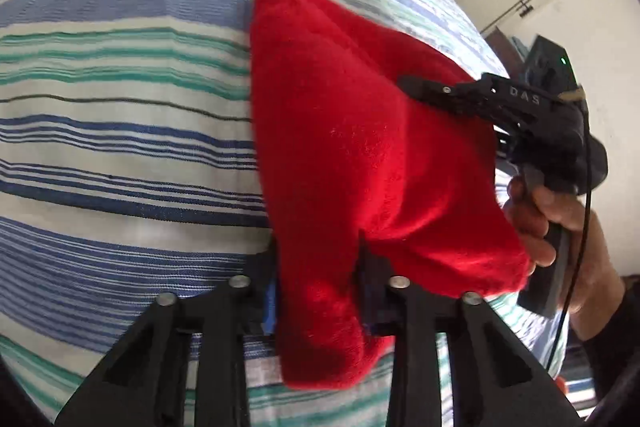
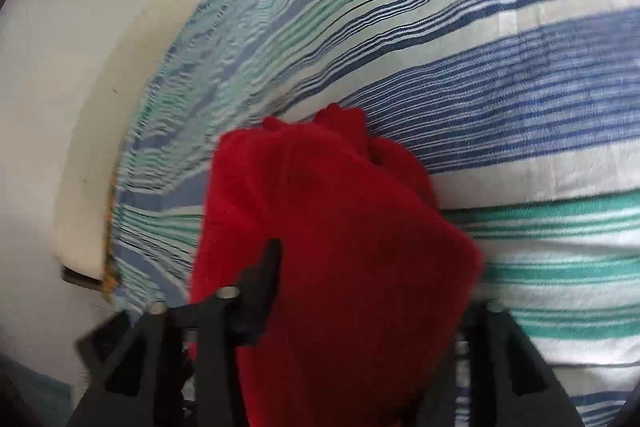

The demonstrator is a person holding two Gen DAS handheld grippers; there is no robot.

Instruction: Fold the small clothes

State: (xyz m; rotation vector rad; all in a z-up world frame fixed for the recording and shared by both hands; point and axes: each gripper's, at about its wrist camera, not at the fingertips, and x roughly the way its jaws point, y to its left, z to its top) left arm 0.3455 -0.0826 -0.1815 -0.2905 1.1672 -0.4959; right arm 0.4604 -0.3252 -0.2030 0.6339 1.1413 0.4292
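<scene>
Both my grippers pinch the red cloth (image 1: pixel 352 155) over the striped sheet (image 1: pixel 120 75).

My left gripper (image 1: pixel 320 279) and right gripper (image 2: pixel 360 307) each clamp a bunch, so I can lay it flat.

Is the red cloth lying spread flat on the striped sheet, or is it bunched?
Bunched: the red cloth hangs in thick folds, lifted off the striped sheet.
</scene>
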